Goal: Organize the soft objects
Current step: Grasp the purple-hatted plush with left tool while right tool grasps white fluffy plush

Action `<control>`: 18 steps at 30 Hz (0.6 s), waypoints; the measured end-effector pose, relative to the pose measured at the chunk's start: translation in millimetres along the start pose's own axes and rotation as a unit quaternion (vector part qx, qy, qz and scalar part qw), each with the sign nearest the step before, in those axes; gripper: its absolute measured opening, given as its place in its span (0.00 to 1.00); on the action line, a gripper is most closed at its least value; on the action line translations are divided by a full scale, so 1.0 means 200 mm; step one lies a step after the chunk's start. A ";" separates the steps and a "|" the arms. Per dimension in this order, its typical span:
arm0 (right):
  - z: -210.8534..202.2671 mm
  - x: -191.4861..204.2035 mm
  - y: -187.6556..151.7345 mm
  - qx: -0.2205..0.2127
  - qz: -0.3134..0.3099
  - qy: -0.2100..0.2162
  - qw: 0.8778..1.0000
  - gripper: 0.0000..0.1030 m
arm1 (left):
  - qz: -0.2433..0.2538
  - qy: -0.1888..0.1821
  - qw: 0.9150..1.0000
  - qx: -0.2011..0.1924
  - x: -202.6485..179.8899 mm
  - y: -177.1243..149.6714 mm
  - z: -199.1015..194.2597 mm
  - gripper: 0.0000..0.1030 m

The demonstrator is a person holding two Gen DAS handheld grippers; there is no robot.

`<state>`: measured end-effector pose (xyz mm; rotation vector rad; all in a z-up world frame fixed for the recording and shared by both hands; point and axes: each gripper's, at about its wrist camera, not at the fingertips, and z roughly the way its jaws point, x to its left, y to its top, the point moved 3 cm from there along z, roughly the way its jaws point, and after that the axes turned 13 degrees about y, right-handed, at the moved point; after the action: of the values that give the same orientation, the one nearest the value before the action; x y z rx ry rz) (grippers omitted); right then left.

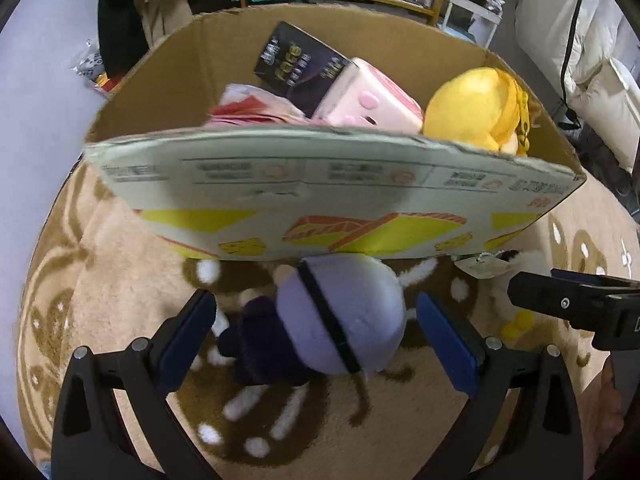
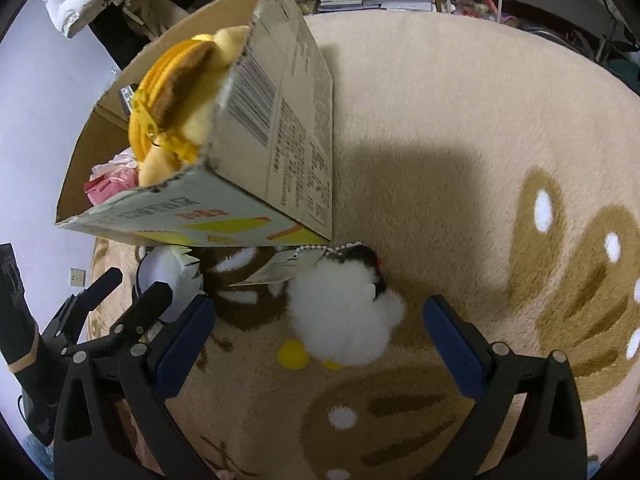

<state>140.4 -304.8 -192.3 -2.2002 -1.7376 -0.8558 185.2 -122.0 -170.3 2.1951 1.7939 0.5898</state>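
Left tongs [image 1: 316,320] spread around lavender plush [image 1: 340,316]; right tongs [image 2: 320,320] spread around white fluffy plush [image 2: 340,312], beside cardboard box [image 2: 276,128].

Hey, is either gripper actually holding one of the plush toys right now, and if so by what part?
Nothing is held. The left gripper is open around the purple plush; the right gripper is open around the white fluffy plush.

Beige rug [image 2: 420,120], cardboard box [image 2: 280,128], 2 plushies
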 end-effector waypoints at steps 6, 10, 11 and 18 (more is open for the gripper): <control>0.03 -0.04 0.02 0.003 0.012 -0.004 1.000 1.00 | 0.014 0.007 1.000 0.010 -0.08 0.00 0.06 0.97; 0.05 -0.07 0.01 0.016 0.021 -0.002 1.000 0.91 | 0.023 0.023 0.999 0.015 -0.11 0.01 0.10 0.97; 0.06 -0.07 0.01 0.020 0.022 0.000 1.000 0.88 | 0.024 0.026 0.999 0.015 -0.11 0.02 0.11 0.97; 0.11 -0.10 -0.02 0.040 0.022 -0.010 0.999 0.65 | 0.033 0.039 0.999 0.010 -0.14 0.01 0.15 0.96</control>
<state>141.1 -308.6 -222.4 -2.1938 -1.6958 -0.7424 196.8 -147.4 -200.0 2.2837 1.7773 0.6818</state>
